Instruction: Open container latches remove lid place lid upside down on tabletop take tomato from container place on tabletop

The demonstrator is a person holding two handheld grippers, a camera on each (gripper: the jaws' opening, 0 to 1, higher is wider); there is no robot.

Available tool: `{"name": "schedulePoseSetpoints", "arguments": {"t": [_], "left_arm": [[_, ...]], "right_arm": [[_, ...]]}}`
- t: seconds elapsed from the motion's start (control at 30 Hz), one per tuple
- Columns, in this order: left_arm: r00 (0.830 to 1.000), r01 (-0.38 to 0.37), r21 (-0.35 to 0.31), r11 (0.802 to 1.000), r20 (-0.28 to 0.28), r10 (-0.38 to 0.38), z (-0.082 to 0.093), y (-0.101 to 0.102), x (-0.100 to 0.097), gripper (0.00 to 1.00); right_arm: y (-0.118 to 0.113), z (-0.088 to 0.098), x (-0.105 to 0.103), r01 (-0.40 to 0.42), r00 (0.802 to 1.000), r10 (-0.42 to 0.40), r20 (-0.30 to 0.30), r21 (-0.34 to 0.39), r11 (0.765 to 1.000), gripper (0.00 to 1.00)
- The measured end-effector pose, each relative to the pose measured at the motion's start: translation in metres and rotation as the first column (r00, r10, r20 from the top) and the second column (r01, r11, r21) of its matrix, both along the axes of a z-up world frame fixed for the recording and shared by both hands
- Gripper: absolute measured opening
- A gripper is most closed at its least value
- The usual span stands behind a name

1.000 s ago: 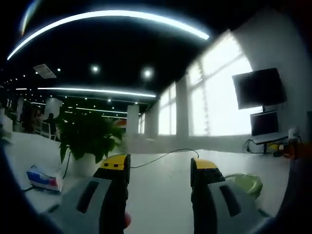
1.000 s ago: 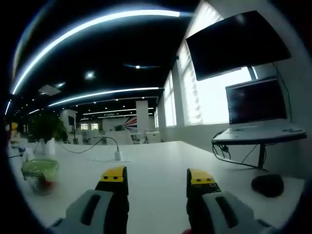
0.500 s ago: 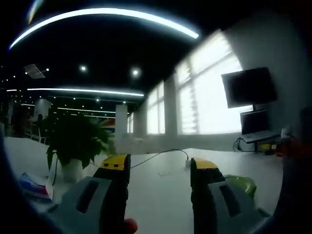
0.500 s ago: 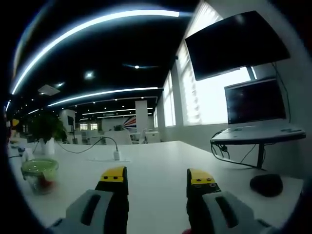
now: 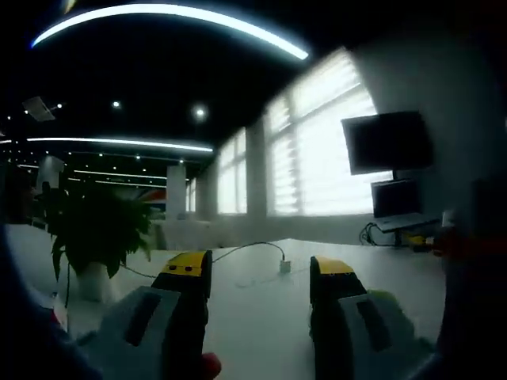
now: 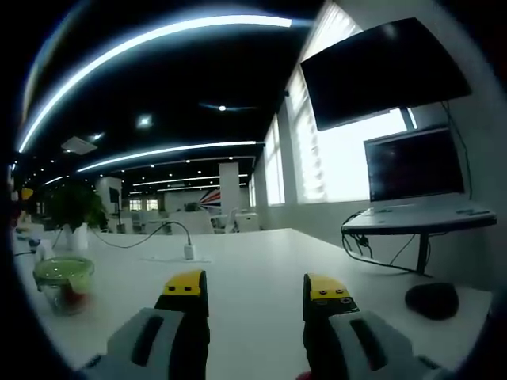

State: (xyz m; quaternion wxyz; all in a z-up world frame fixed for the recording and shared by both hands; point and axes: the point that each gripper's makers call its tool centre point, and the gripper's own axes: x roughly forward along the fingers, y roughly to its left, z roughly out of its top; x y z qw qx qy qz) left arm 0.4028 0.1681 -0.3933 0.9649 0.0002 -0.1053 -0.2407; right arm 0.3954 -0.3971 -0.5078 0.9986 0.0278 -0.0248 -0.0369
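1. The right hand-held gripper (image 6: 257,294) stands with its two yellow-tipped jaws set wide apart and nothing between them, held level just above the white worktop (image 6: 253,257).
2. Out to its left, well apart from the jaws, the container (image 6: 63,283) sits on the worktop. It is a clear tub with a green lid still on, and something red shows through the wall, which could be the tomato, though it is too small to be sure. Its latches are too small to read.
3. Beyond the container, a potted plant (image 6: 75,212) stands at the far left edge. A white power plug (image 6: 190,252) with a cable lies further along the worktop.
4. To the right, a dark computer mouse (image 6: 432,299) rests on the worktop, with a laptop (image 6: 412,178) on a stand behind it and a wall screen (image 6: 384,71) above.
5. The left hand-held gripper (image 5: 260,279) is likewise wide and empty, pointing across the worktop (image 5: 253,293).
6. A green shape (image 5: 390,305) is mostly hidden behind its right jaw. It is dim and blurred, probably the container's lid, but I cannot tell for certain.
7. A small red patch (image 5: 210,364) shows at the base of the left jaw, cut off by it.
8. A potted plant (image 5: 91,233) stands to the left in the left gripper view, in deep shade.
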Motion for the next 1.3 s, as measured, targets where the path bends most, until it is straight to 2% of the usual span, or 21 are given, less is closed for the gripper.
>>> {"name": "schedulePoseSetpoints", "arguments": {"t": [0.27, 0.63, 0.8, 0.93, 1.07, 1.3], "left_arm": [[0.992, 0.125, 0.028, 0.992, -0.037, -0.124, 0.0, -0.028, 0.001, 0.46], [0.961, 0.266, 0.035, 0.963, -0.081, -0.263, 0.002, -0.055, 0.002, 0.46], [0.933, 0.349, 0.057, 0.935, -0.114, -0.342, -0.001, -0.074, -0.002, 0.46], [0.907, 0.414, 0.156, 0.897, -0.15, -0.393, -0.012, -0.093, -0.005, 0.46], [0.889, 0.452, 0.171, 0.876, -0.172, -0.425, -0.014, -0.11, -0.004, 0.46], [0.859, 0.51, 0.211, 0.834, -0.182, -0.479, -0.014, -0.127, -0.006, 0.46]], "right_arm": [[0.001, 0.0, -0.001, 0.002, 1.0, -0.002, 0.0, 0.002, 1.0, 0.43], [-0.002, 0.001, -0.004, 0.01, 1.0, -0.01, 0.001, 0.0, 1.0, 0.43], [-0.002, 0.0, -0.005, 0.012, 1.0, -0.012, -0.002, 0.001, 1.0, 0.43], [0.0, 0.001, -0.006, 0.01, 1.0, -0.01, 0.0, -0.002, 1.0, 0.43], [-0.001, -0.001, -0.007, 0.014, 1.0, -0.014, 0.003, 0.006, 1.0, 0.43], [-0.005, -0.005, -0.01, 0.019, 1.0, -0.019, -0.007, 0.005, 1.0, 0.43]]}}
